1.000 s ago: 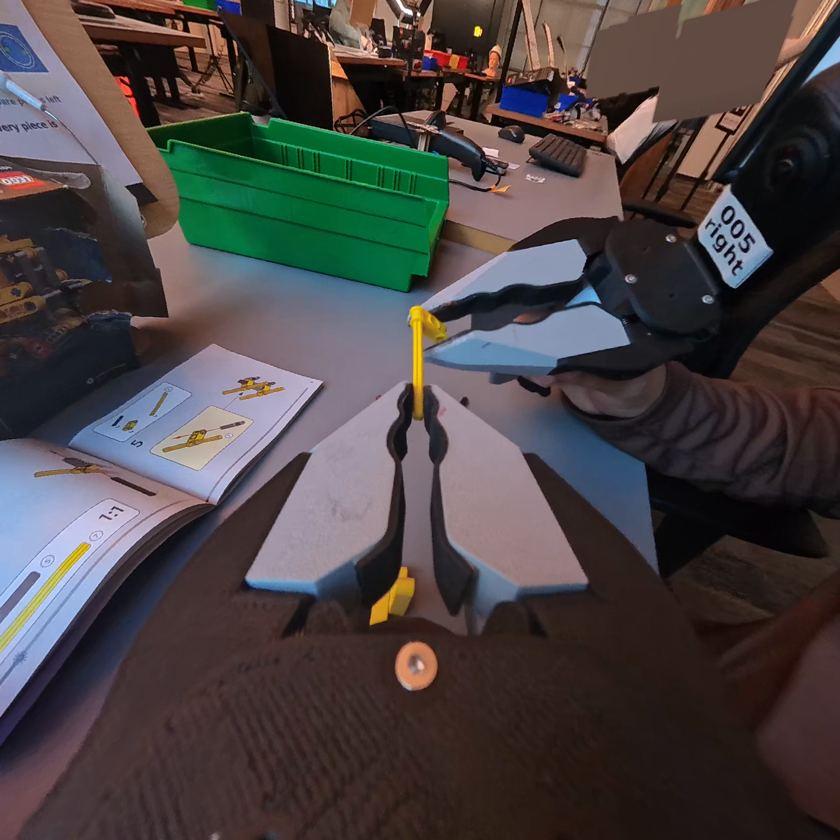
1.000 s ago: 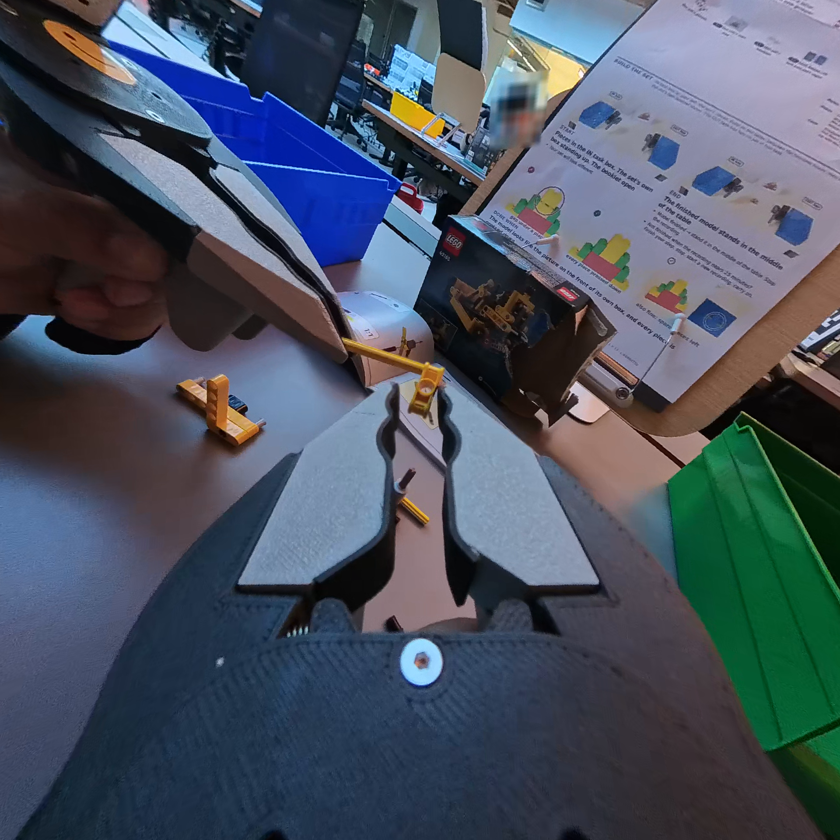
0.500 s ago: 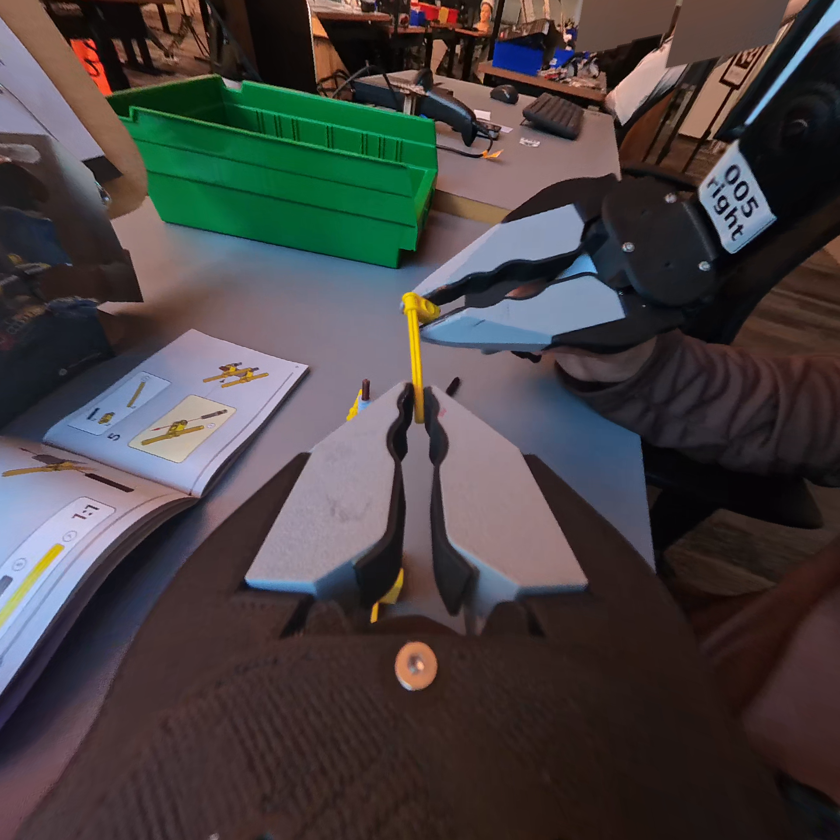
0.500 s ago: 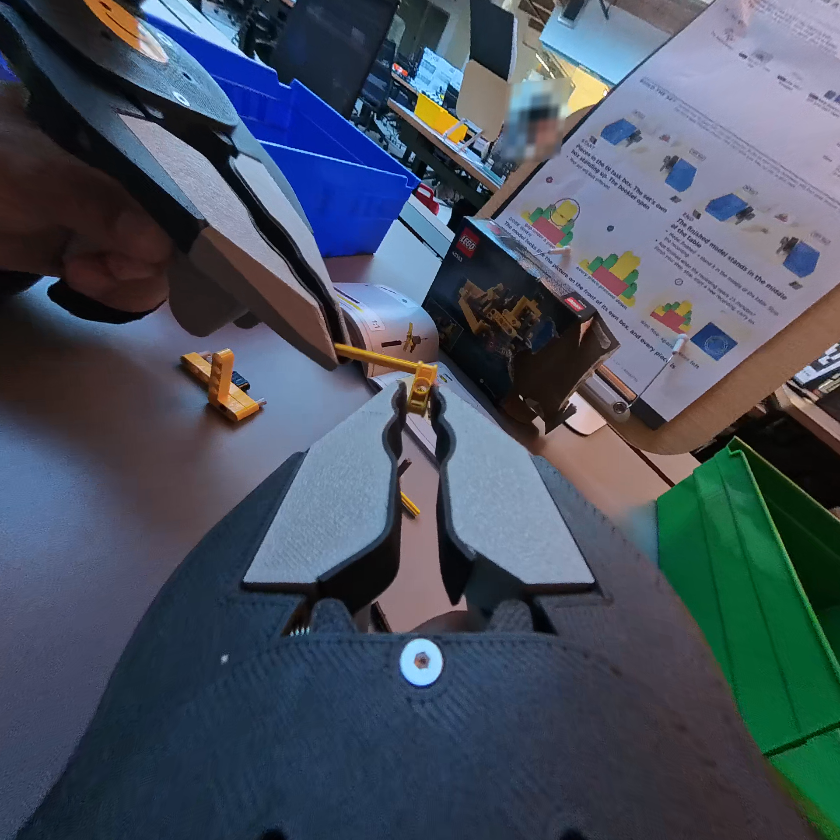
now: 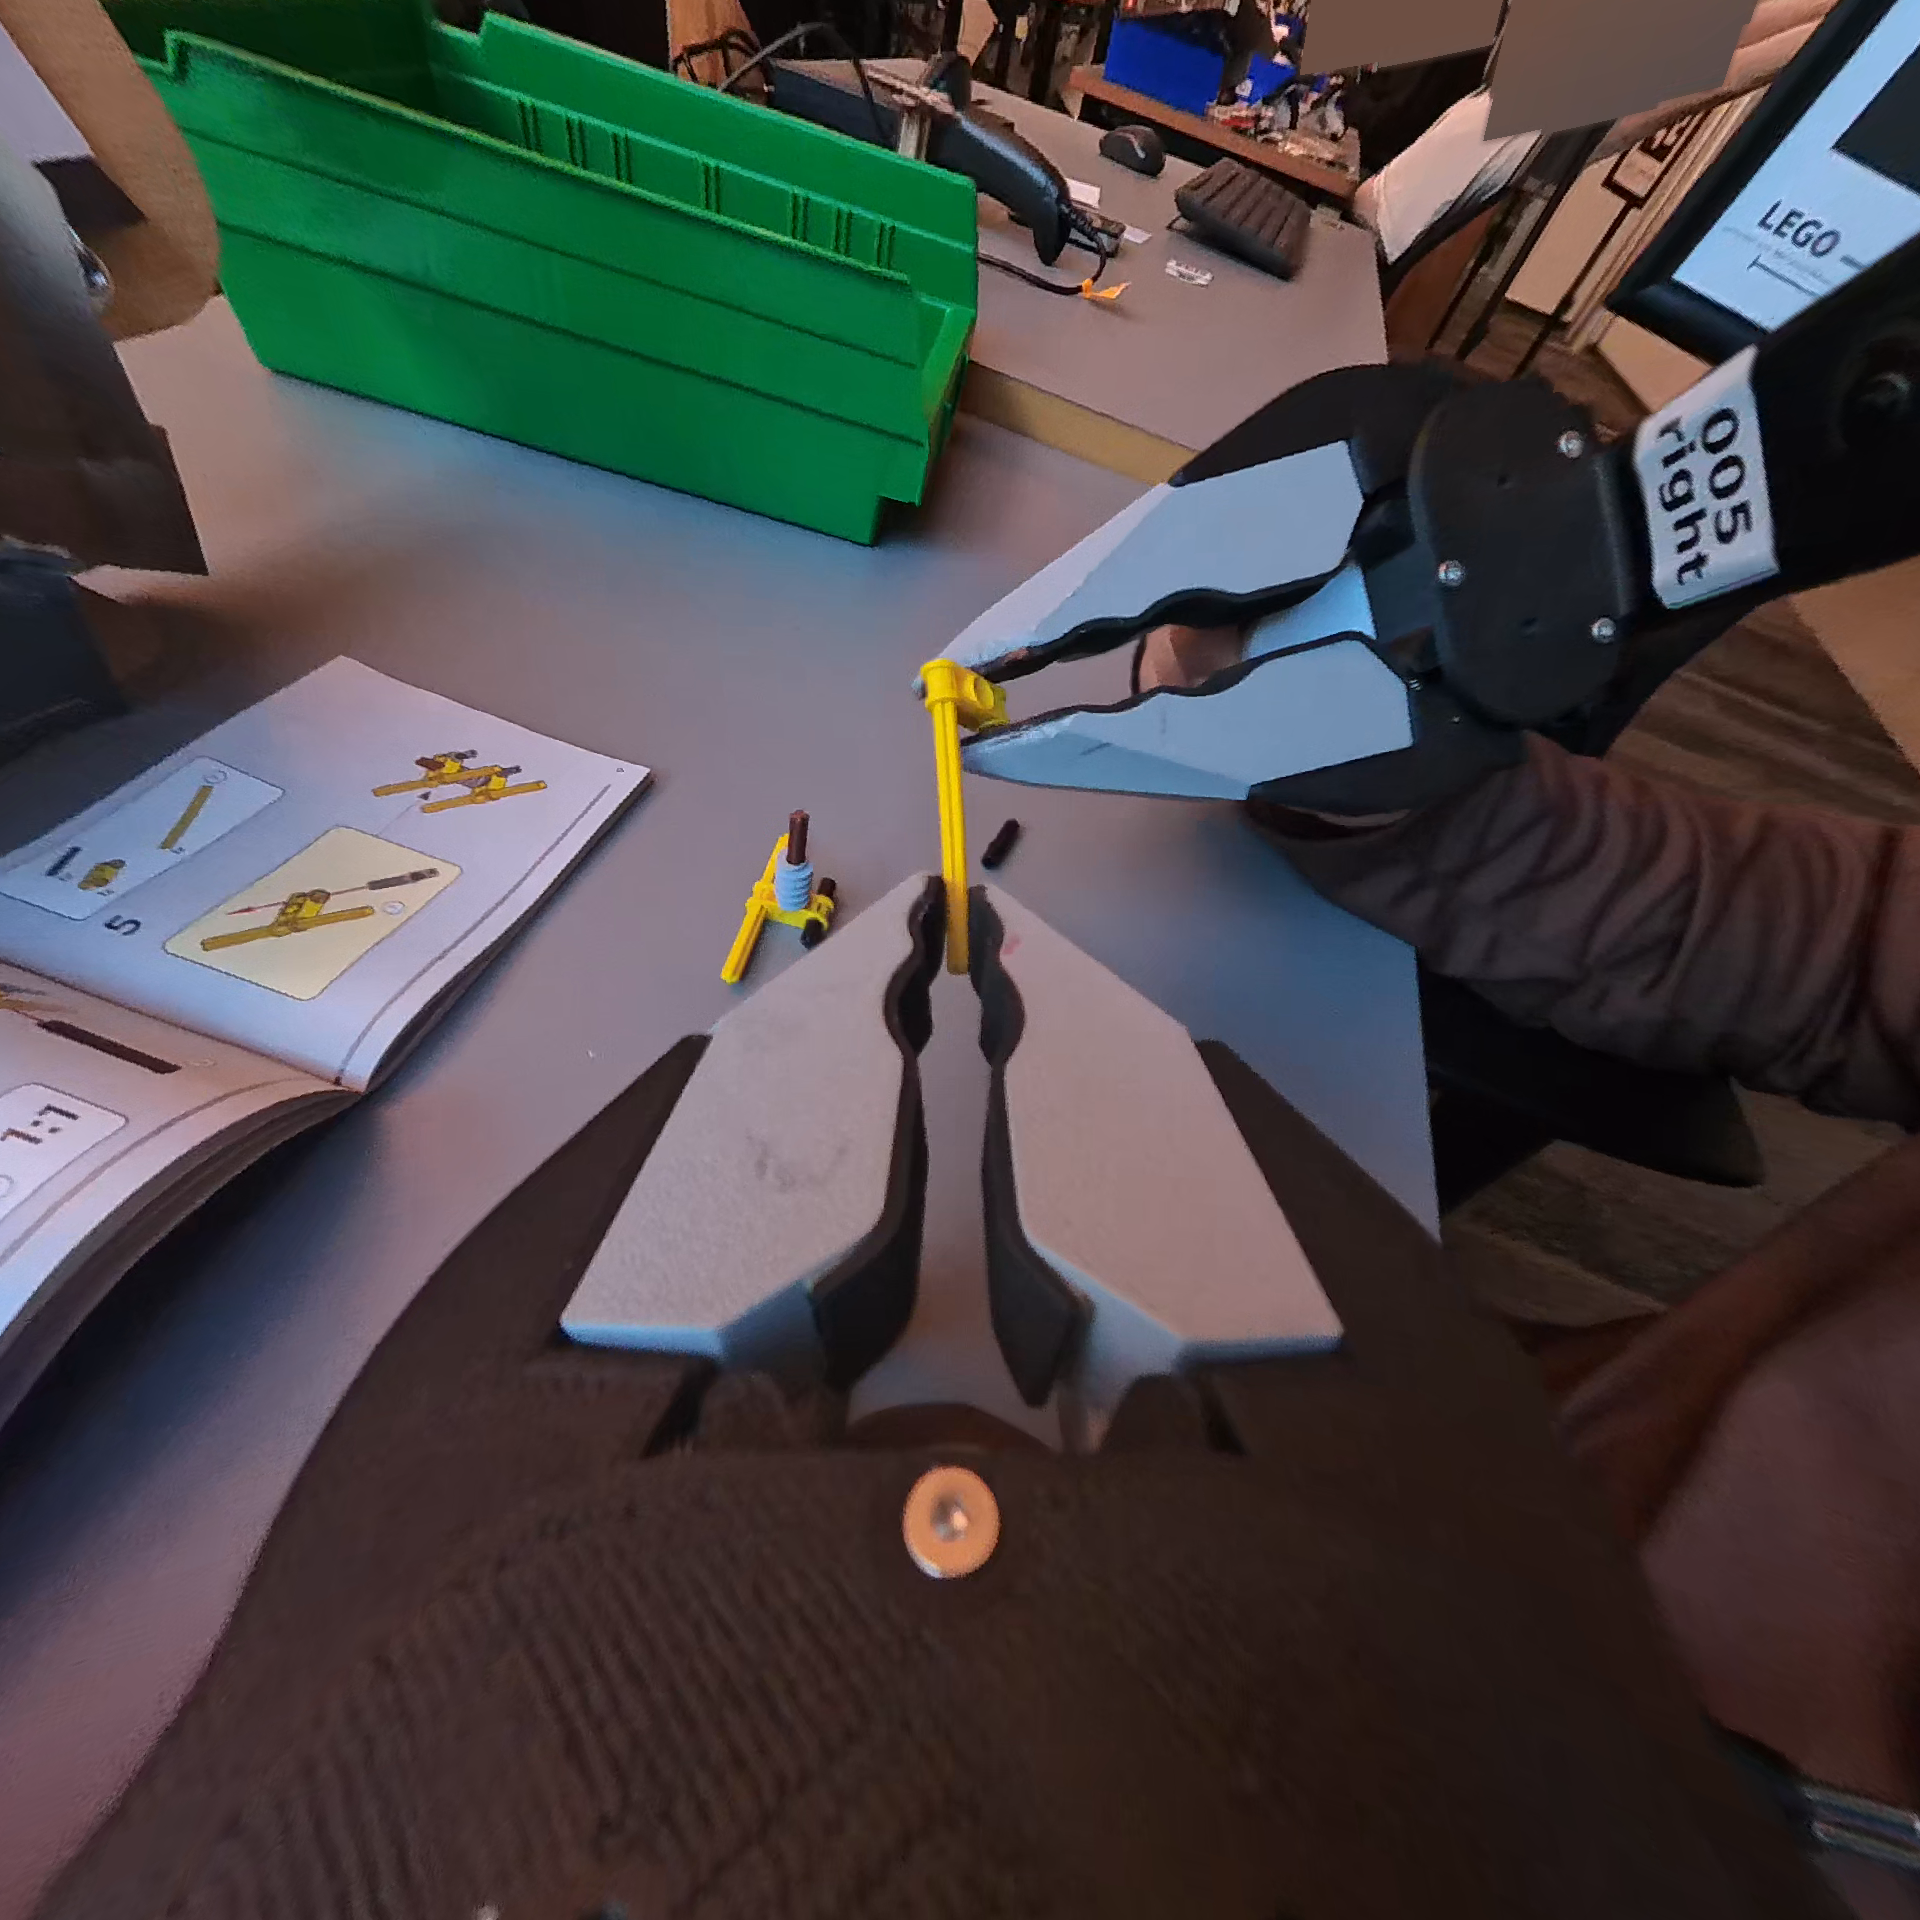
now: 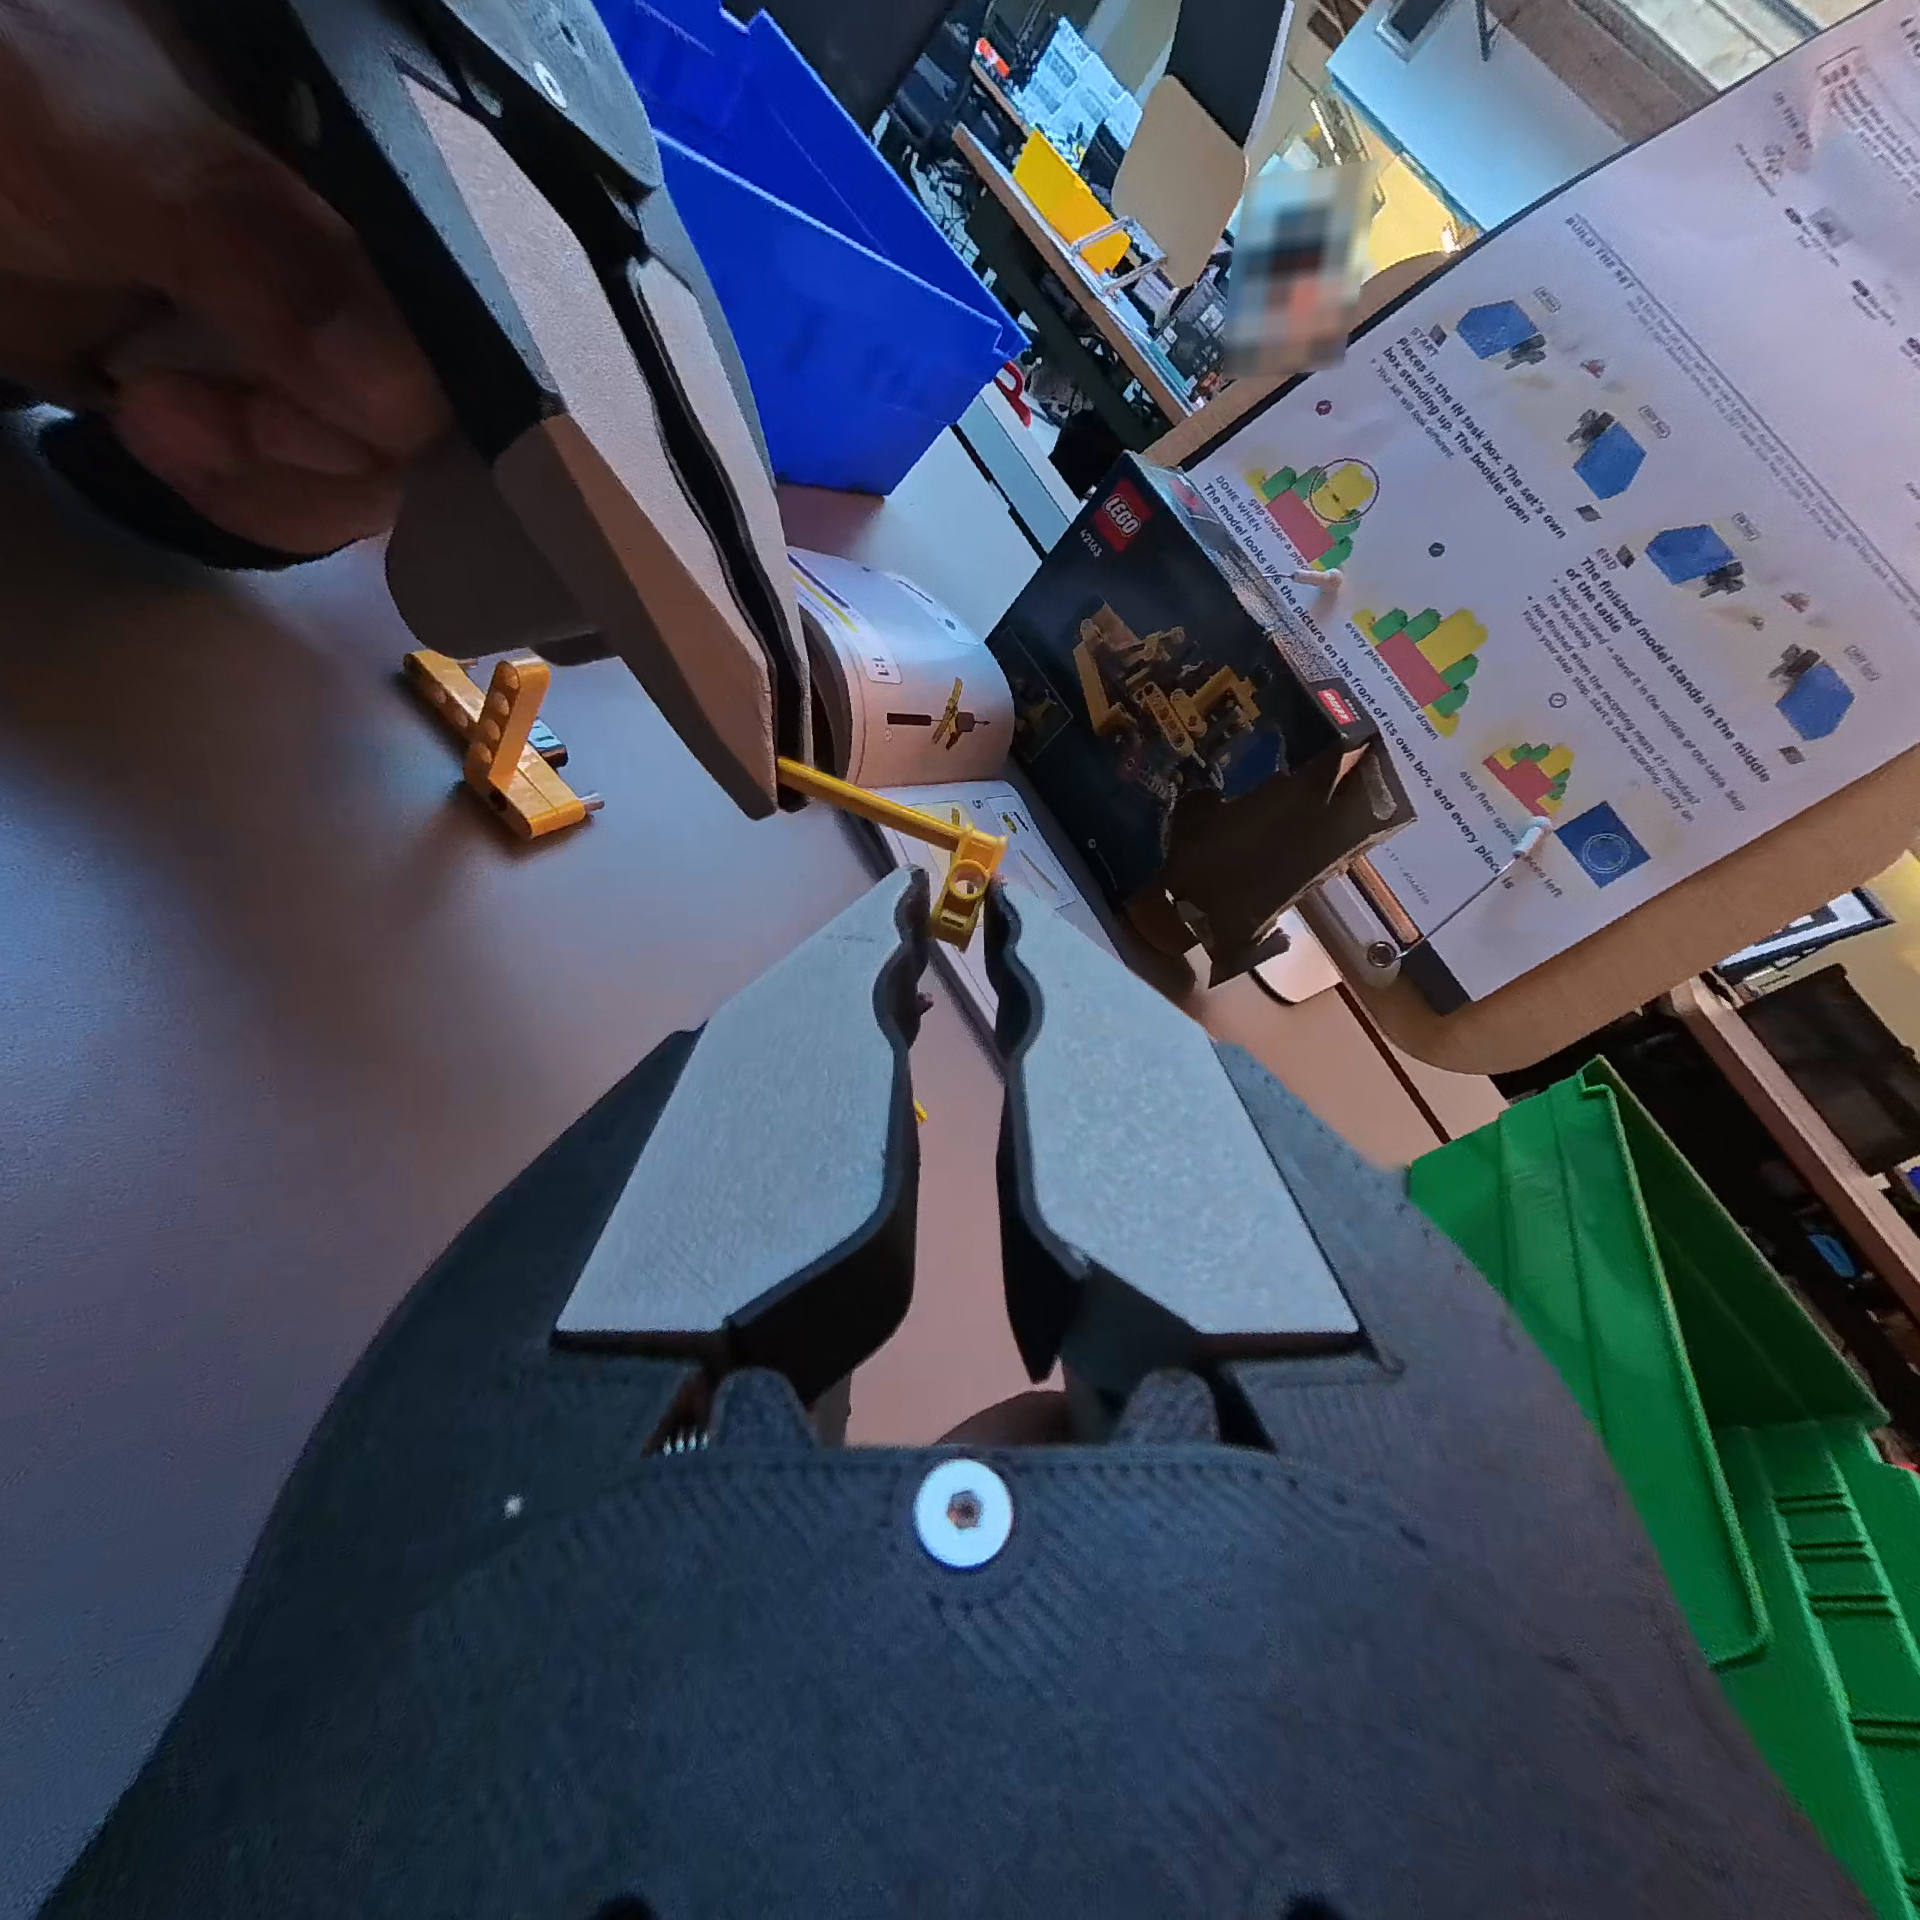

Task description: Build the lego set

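My left gripper point(image 5: 951, 914) is shut on the lower end of a thin yellow axle point(image 5: 949, 831), held upright above the grey table point(image 5: 623, 623). My right gripper point(image 6: 956, 914) is shut on a small yellow connector point(image 6: 966, 888) that sits on the axle's point(image 6: 868, 805) other end. The right gripper also shows in the left wrist view point(image 5: 961, 717), pinching the connector point(image 5: 966, 694). The left gripper shows in the right wrist view point(image 6: 790, 795). A small yellow subassembly with a grey worm gear point(image 5: 784, 899) and a dark pin point(image 5: 1000, 844) lie on the table below.
An open instruction booklet point(image 5: 312, 883) lies at the left. A green bin point(image 5: 582, 301) stands behind it. A yellow beam assembly point(image 6: 499, 743), the set's box point(image 6: 1184, 707), a blue bin point(image 6: 831, 312) and an instruction board point(image 6: 1621, 561) show in the right wrist view. The tips of both grippers are at nearly the same place.
Both grippers have lifted and tilted together with the axle and connector. The subassembly with the worm gear has come into view on the table beneath.
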Available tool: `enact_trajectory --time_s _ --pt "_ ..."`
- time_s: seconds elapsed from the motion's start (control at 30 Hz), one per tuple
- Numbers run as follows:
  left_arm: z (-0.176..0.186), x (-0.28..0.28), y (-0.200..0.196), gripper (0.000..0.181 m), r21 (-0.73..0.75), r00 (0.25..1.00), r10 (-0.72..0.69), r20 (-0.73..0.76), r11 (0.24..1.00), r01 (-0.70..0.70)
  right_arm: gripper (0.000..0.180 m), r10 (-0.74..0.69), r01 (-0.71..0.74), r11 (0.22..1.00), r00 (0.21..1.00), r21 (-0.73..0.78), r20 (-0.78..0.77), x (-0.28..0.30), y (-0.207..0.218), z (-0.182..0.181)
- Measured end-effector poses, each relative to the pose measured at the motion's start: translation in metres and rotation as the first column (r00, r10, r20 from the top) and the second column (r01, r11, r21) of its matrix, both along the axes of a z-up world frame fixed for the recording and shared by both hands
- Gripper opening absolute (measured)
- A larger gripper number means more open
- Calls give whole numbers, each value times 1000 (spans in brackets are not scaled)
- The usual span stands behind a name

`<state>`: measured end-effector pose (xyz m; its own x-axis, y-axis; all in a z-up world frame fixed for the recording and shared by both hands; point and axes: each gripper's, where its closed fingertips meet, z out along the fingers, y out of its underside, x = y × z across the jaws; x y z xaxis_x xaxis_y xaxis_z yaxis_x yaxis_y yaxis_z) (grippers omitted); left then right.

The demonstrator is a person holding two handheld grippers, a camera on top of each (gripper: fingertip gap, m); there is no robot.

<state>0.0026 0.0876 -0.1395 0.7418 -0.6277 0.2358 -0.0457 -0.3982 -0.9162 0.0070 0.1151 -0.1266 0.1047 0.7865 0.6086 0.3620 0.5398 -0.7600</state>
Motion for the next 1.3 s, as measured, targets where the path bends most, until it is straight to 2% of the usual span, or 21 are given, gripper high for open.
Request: enact_trajectory --time_s 0.37,0.47,0.53,0.57,0.63,0.73,0.77,0.83,1.0,1.07,1.2,1.3 --pt "-4 4 0 1 -16 1000 -16 18 1000 17 7 -10 11 996 1000 84 -7 -1 -1 2" --pt "1 2 0 2 16 999 -33 -6 999 33 7 21 -22 1000 998 -21 -67 -1 -4 8" --pt "4 1 -1 2 53 999 -24 -39 998 26 10 74 -92 985 990 -149 -118 0 -7 13" --pt "2 0 -1 1 66 996 -23 -91 997 29 19 94 -128 965 983 -228 -157 2 -7 17" --pt "2 3 -5 1 125 983 -38 -181 990 61 18 149 -226 884 966 -409 -211 7 -8 21" --pt "4 3 -5 1 211 955 -5 -296 975 71 22 292 -380 663 925 -646 -244 17 -22 19" --pt "4 3 -6 1 231 947 0 -321 970 78 21 320 -403 598 913 -693 -255 20 -25 19" --pt "6 3 -7 1 269 934 13 -358 959 90 10 328 -434 549 898 -714 -293 23 -26 24" --pt "3 4 -8 1 317 901 28 -432 940 123 20 294 -330 640 939 -694 -176 15 -20 8" --pt "2 5 -7 1 334 886 40 -461 933 131 6 325 -345 659 932 -669 -160 14 -27 7" --pt "0 5 -7 1 346 870 47 -491 927 145 6 326 -338 718 936 -608 -135 15 -30 7" --pt "-5 11 -11 1 300 891 -10 -454 940 163 6 354 -366 752 926 -549 -132 17 -35 9"
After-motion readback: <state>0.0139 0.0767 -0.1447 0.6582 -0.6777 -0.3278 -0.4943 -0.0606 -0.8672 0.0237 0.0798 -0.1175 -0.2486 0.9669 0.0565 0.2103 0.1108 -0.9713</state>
